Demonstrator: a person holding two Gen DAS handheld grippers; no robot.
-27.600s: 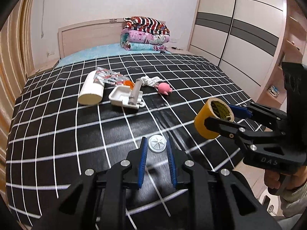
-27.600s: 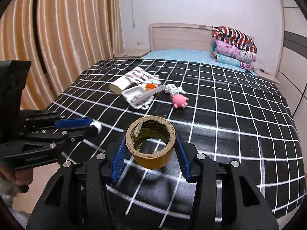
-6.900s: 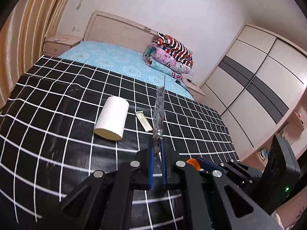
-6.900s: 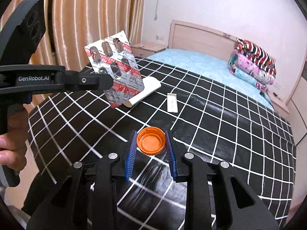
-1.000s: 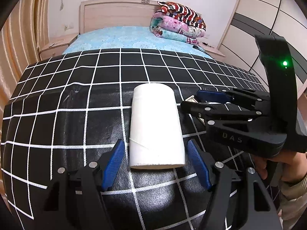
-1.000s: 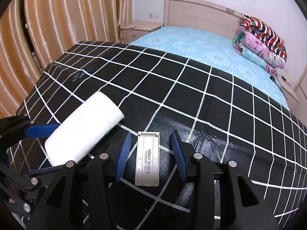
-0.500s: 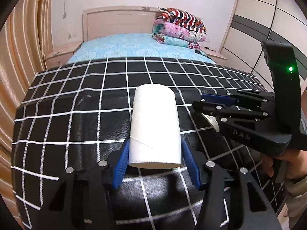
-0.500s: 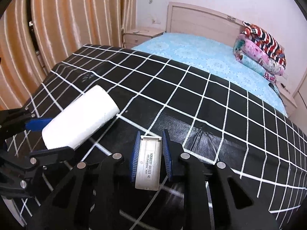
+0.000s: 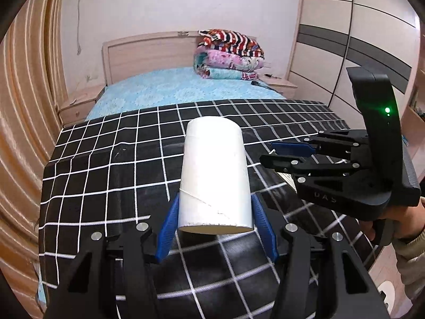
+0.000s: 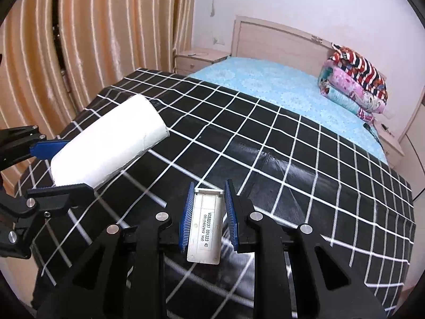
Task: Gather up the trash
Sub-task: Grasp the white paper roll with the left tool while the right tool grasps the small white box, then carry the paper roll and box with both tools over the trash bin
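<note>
Left wrist view: a white paper roll [image 9: 214,175] is pinched at its near end between the blue pads [image 9: 168,222] of the left gripper [image 9: 216,226], and its far end points toward the headboard [image 9: 148,55]. The roll is carried above the black checked cover [image 9: 106,180] and is not resting on it. The jaws have just been closing, with the roll between them. To the right of the roll, the right gripper [image 9: 268,152] is seen from the side, held by a hand [image 9: 398,223] in a light sleeve; a green light glows on its upright body. Behind the roll, beyond the far edge of the checked cover, a blue sheet [image 9: 172,93] is laid, and folded blankets [image 9: 229,54] are stacked at the headboard, to the right.

In the right wrist view, a flat white plastic piece [image 10: 205,224] with a printed label is gripped by its long edges between the blue pads [image 10: 187,218] of the right gripper [image 10: 208,191]. Its jaws have likewise just been closing, with the piece between them. The piece is lifted off the checked cover [image 10: 318,180]. To the left of it, the paper roll [image 10: 109,143] is seen lying aslant in the left gripper [image 10: 63,163], one blue pad against its upper side and a black finger under its lower side. Striped orange curtains [image 10: 93,40] hang behind the roll, and a wardrobe [image 9: 345,53] stands to the right of the blankets.
</note>
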